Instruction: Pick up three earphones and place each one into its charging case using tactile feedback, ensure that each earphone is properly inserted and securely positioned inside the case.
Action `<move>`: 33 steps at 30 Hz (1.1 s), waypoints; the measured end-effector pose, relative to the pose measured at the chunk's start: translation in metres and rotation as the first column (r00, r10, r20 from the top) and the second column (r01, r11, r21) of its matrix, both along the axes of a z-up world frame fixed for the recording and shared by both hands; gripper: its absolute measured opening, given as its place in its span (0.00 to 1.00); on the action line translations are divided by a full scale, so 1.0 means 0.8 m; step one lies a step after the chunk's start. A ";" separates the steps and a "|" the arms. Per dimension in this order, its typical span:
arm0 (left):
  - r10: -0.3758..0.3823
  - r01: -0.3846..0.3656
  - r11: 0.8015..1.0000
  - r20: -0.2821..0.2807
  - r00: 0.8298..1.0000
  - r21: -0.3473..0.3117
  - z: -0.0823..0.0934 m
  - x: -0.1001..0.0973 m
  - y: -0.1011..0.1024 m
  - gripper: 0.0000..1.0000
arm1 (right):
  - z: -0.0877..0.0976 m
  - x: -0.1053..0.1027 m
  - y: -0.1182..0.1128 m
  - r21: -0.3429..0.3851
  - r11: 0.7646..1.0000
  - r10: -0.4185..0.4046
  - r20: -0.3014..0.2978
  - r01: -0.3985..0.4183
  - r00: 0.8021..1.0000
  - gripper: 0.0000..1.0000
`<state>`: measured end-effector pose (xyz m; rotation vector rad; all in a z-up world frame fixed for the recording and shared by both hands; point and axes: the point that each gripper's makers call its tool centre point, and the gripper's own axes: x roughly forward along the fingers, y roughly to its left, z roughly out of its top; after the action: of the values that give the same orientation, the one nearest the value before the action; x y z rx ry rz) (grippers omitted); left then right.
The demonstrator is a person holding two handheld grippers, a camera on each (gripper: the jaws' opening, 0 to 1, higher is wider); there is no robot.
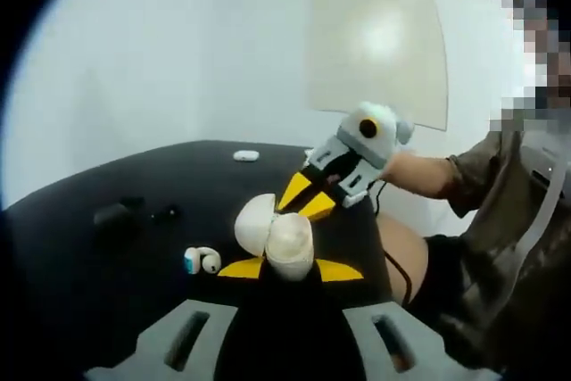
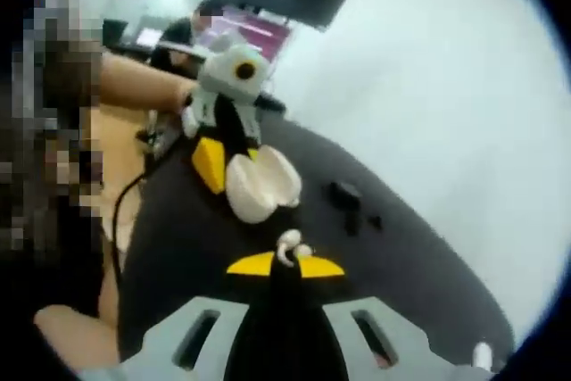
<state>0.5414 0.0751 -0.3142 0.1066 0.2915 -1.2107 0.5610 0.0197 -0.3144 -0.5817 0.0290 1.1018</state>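
My left gripper (image 1: pixel 290 269) is shut on an open cream charging case (image 1: pixel 287 243), whose lid (image 1: pixel 254 220) tips to the left. Just behind the case hovers my right gripper (image 1: pixel 308 195), its yellow tips pointing at the opening. In the right gripper view, the right gripper (image 2: pixel 285 265) is shut on a small white earphone (image 2: pixel 290 245), a short way from the open case (image 2: pixel 261 186) held by the left gripper (image 2: pixel 214 164). Another white earphone with a blue part (image 1: pixel 202 260) lies on the black table (image 1: pixel 80 265) to the left of the case.
A small white object (image 1: pixel 245 156) lies at the table's far edge. Two black items (image 1: pixel 111 216) (image 1: pixel 165 213) rest on the left part of the table, also seen as black items (image 2: pixel 343 194). A seated person (image 1: pixel 500 238) is at the right. A white wall stands behind.
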 end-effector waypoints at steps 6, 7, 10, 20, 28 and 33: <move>0.000 0.000 1.000 0.009 1.000 0.003 0.000 -0.001 0.000 0.17 | 0.002 0.001 0.004 0.004 1.000 -0.017 -0.064 0.017 0.998 0.04; 0.000 -0.001 1.000 0.009 1.000 0.003 0.000 -0.001 0.000 0.17 | 0.005 0.002 0.004 0.035 0.999 -0.026 -0.101 0.029 0.995 0.04; 0.001 -0.001 1.000 0.011 1.000 0.004 0.000 0.000 0.000 0.17 | 0.021 0.002 0.004 0.118 0.992 -0.023 -0.200 0.047 0.980 0.03; 0.001 -0.001 1.000 0.020 1.000 0.006 0.001 0.001 0.000 0.17 | 0.039 -0.008 -0.003 -0.036 0.997 0.066 -0.059 -0.068 0.996 0.16; 0.002 -0.002 1.000 0.023 1.000 0.008 0.001 0.002 -0.001 0.17 | 0.011 -0.010 0.018 -0.175 0.974 0.123 -0.125 -0.144 0.984 0.07; 0.001 -0.001 1.000 0.023 1.000 0.008 0.002 0.002 0.000 0.17 | -0.001 -0.002 0.012 -0.252 0.960 0.100 -0.103 -0.123 0.990 0.09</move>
<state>0.5427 0.0749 -0.3129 0.1266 0.2765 -1.2068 0.5591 0.0289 -0.3156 -0.7740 0.2222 1.2430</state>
